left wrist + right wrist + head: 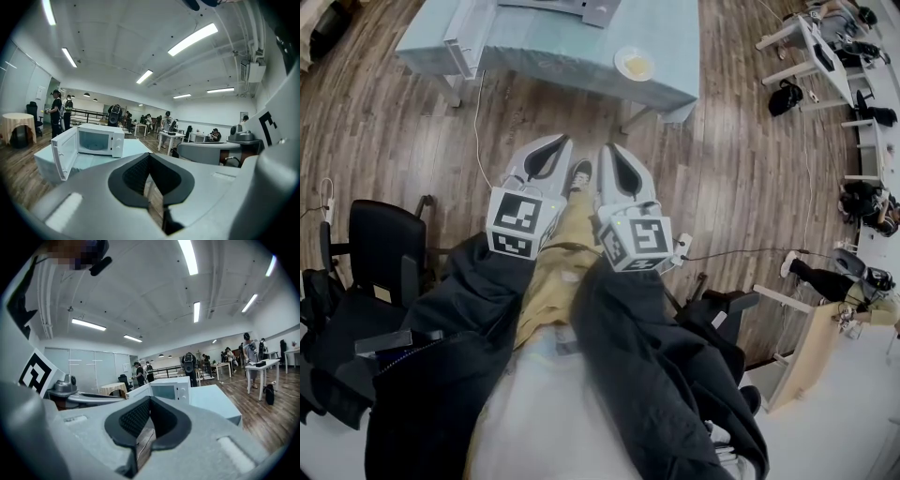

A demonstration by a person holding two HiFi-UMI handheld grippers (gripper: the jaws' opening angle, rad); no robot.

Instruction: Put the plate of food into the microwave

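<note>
Ahead of both tongs, near the right front corner of the blue-covered table [546,49], the plate of food [635,64] lies well apart from them. The left gripper [555,148] and right gripper [614,155], held side by side, each have their jaws closed together on nothing. The microwave [99,140] stands on the same table, its door [63,153] swung open.

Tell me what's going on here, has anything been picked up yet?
Not yet. A person holds the left tongs and right tongs side by side out in front, both shut and empty. The plate of food sits untouched near the edge of the table, some way ahead. The microwave stands on the same table with its door swung open and nothing visible inside.
</note>
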